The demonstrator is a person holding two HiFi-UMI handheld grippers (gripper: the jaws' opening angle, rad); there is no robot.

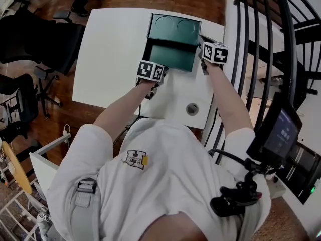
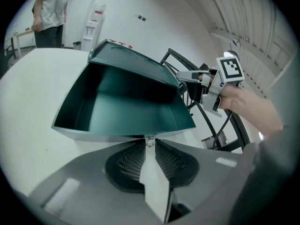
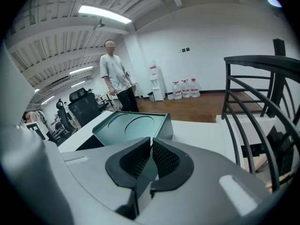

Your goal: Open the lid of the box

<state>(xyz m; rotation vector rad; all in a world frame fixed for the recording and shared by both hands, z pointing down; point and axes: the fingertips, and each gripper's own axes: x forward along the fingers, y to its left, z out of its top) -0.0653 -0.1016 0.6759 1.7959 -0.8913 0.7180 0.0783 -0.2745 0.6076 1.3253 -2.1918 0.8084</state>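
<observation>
A dark green box stands on the white table, its lid swung up and back, so the empty inside shows. My left gripper is at the box's front left corner. In the left gripper view its jaws are pinched on a small tab at the front wall's rim. My right gripper is at the lid's right corner, shut on the lid's edge. The left gripper view shows it holding that corner. The lid's face has two round recesses.
A black metal railing runs close along the table's right side. Black office chairs stand to the left. A round cable hole sits near the table's front edge. A person stands beyond the table.
</observation>
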